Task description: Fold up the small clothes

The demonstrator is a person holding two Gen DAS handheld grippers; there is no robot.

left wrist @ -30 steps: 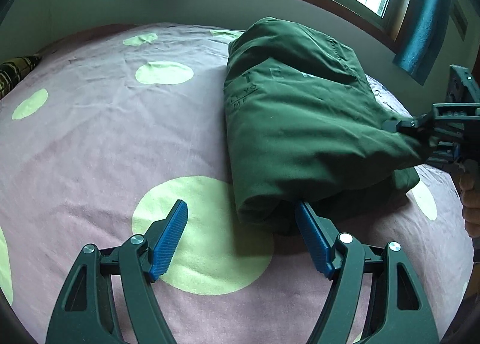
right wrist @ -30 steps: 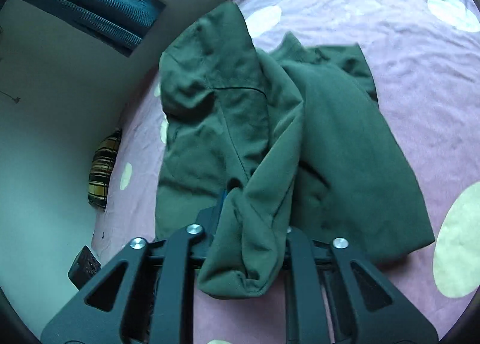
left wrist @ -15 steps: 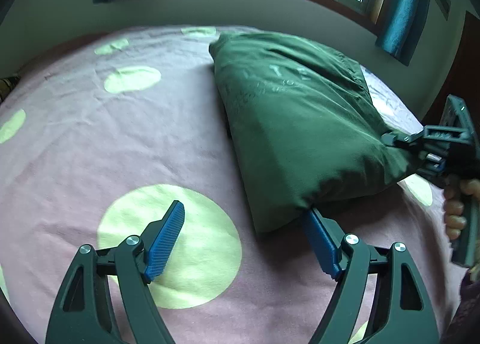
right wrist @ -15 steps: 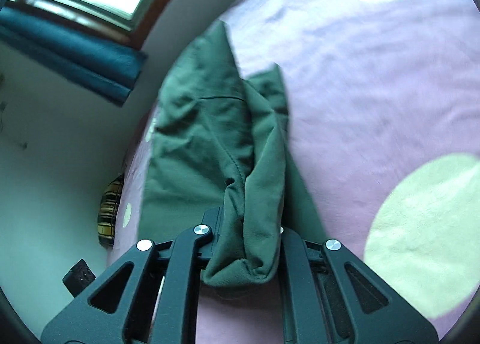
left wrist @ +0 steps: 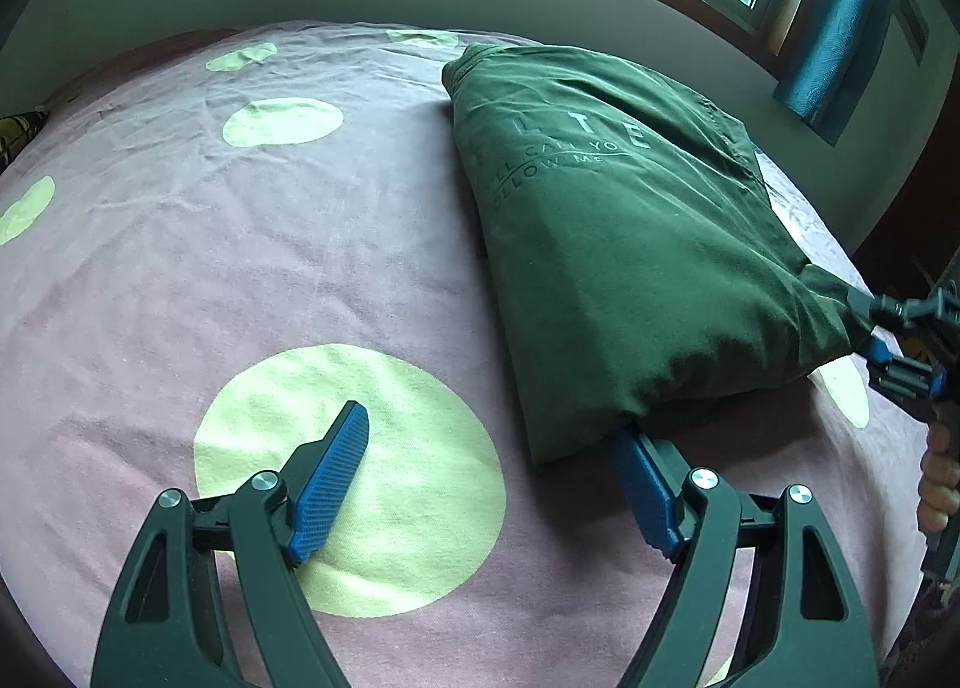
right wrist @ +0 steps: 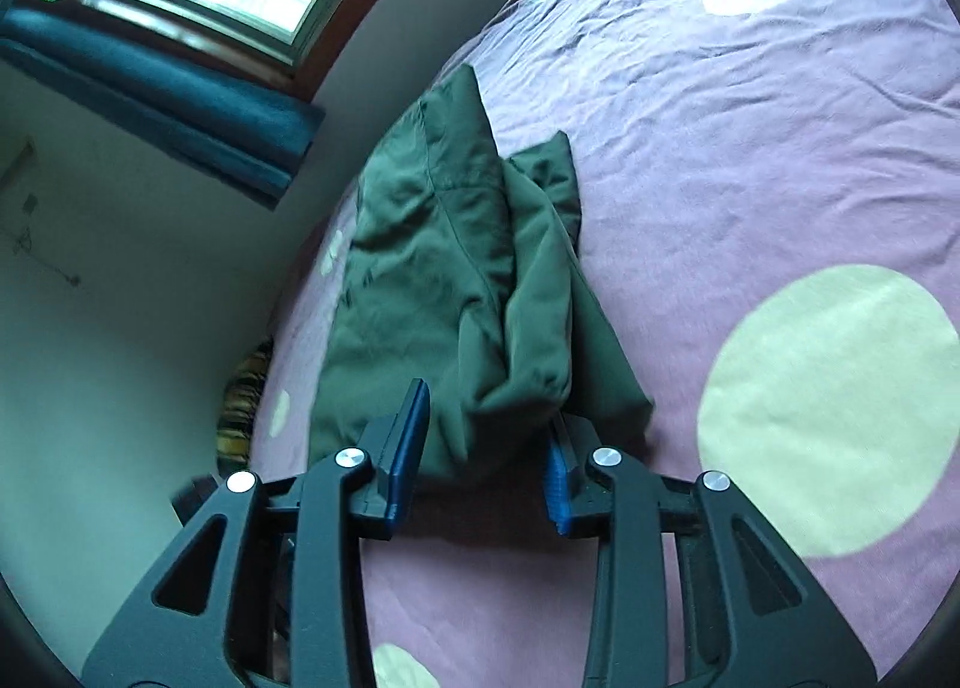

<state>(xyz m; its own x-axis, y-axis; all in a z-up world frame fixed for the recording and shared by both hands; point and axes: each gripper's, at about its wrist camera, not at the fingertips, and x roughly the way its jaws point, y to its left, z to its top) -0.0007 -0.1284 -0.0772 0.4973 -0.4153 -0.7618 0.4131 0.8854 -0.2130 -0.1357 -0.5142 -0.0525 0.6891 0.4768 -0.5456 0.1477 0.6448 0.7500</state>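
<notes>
the green shirt [left wrist: 630, 244] is laid lengthwise away from both tools on the bed [left wrist: 240, 268]; the left tool [left wrist: 498, 478] is spread wide, its right finger touching the near hem; the right tool [right wrist: 486, 448] is opened around the corner

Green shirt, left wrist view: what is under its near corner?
The green shirt lies on the purple spotted bedsheet. Its near corner drapes over the left gripper's right finger, hiding that fingertip. Anything else beneath it is covered.
</notes>
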